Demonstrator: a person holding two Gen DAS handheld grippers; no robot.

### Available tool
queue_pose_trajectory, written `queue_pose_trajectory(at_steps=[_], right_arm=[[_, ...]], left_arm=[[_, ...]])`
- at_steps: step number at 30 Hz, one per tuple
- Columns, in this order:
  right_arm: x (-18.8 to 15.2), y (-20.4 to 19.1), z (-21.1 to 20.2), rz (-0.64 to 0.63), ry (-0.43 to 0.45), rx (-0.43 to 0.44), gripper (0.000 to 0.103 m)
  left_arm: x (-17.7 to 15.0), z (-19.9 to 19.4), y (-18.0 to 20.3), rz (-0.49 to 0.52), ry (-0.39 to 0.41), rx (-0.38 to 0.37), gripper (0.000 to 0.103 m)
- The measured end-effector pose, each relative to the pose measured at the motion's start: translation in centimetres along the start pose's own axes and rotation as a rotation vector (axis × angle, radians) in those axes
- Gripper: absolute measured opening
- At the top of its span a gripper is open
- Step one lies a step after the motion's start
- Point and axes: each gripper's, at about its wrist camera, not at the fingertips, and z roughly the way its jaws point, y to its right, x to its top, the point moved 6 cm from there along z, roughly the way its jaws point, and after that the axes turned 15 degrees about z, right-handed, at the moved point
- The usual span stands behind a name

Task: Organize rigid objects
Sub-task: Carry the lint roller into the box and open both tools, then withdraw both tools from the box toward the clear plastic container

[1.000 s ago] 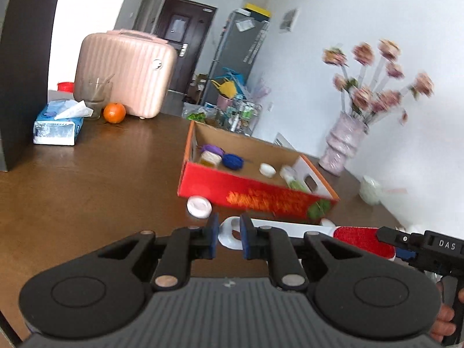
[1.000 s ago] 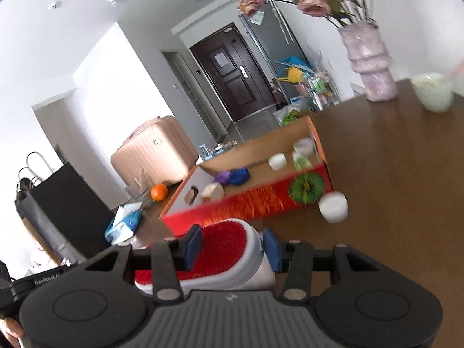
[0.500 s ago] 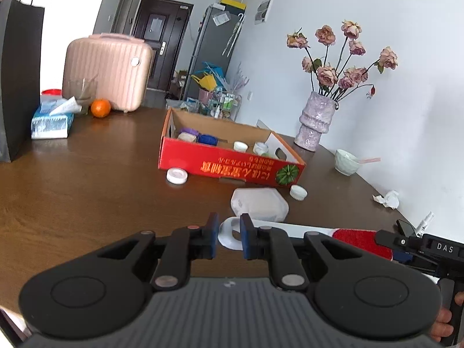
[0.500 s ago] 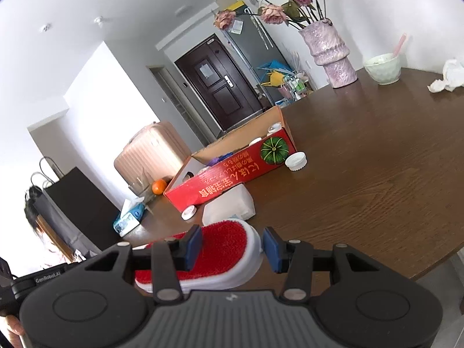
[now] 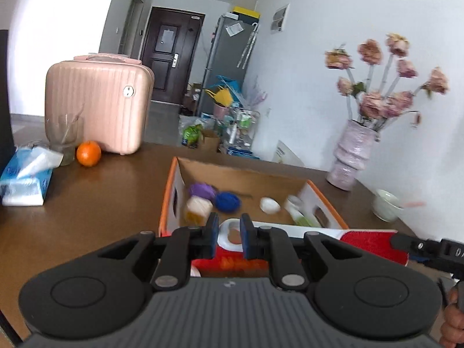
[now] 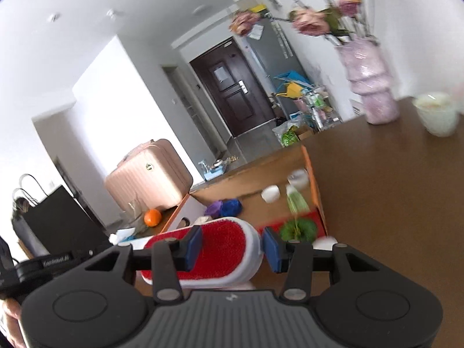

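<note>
Brush [image 5: 342, 236] is held at both ends, over the near edge of the box [image 5: 324, 197] on the table [image 5: 87, 203]: my left tongs [image 5: 229, 232] pinch the white handle loop, my right tongs [image 6: 230, 246] straddle the red head, half-wide. Risks: hands drift apart and twist it loose; long brush catches the box wall; dropping in, it knocks the small items [image 5: 214, 195] inside.

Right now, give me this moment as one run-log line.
left gripper: shut on lint brush handle | right gripper: shut on its red head | brush: held above red cardboard box
</note>
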Motion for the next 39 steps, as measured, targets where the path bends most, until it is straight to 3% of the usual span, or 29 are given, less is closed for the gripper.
queue_pose_trajectory(at_steps=[8,9,11,12,13,16,18,21,23,27,28,29,31,32,35,39], right_arm=[[4.6,1.8,11.6,0.011,-0.052,-0.04,0.044],[4.6,2.0,12.5,0.002,-0.054,-0.05,0.044],[4.3,2.3,14.0,-0.031,-0.075,-0.048,0.028],[3.6,2.3,15.0,-0.039,-0.111,-0.038,0.024],[2.9,2.2,15.6,-0.065,-0.121,-0.04,0.01],[1.6,2.4,16.8,-0.196,-0.061,-0.161,0.012],[1.5,3.0,16.8,-0.203,-0.022,-0.199,0.014],[2.0,2.8,16.0,-0.198,0.028,-0.169,0.015],[2.1,2.7,15.6,-0.211,0.053,-0.165,0.02],[2.1,3.0,15.4,-0.215,0.053,-0.168,0.021],[2.0,3.0,15.1,-0.211,0.059,-0.17,0.028],[2.0,3.0,14.4,-0.209,0.059,-0.177,0.041],[1.5,2.5,12.1,-0.234,0.085,-0.185,0.056],[1.1,2.1,10.7,-0.26,0.102,-0.185,0.061],[-0.2,1.1,7.0,-0.33,0.113,-0.2,0.068],[-2.8,-0.4,2.3,-0.407,0.114,-0.188,0.081]], left_arm=[[1.1,10.8,-3.1,-0.03,-0.08,0.021,0.015],[0.5,11.8,-2.9,-0.026,-0.083,-0.024,0.013],[-0.6,12.9,-2.0,-0.045,-0.087,-0.142,0.013],[-1.0,13.1,-1.6,-0.025,-0.08,-0.132,0.013],[-1.4,13.3,-1.2,0.016,-0.065,-0.094,0.013],[-2.5,13.5,-0.8,0.111,-0.081,-0.03,0.014],[-3.0,13.1,-1.1,0.123,-0.068,-0.005,0.016],[-3.0,13.0,-1.3,0.137,-0.065,0.029,0.022],[-3.0,13.1,-1.3,0.151,-0.045,0.072,0.044],[-3.3,12.3,-1.0,0.224,-0.026,0.184,0.048],[-3.6,11.6,-1.0,0.219,-0.03,0.203,0.053],[-4.0,10.7,-0.9,0.207,-0.031,0.196,0.055],[-4.9,8.4,-0.6,0.202,-0.028,0.17,0.061],[-5.2,7.1,-0.5,0.211,-0.027,0.188,0.073],[-6.1,2.4,0.3,0.271,-0.001,0.231,0.083],[-7.7,-3.7,1.9,0.291,0.02,0.228,0.094]])
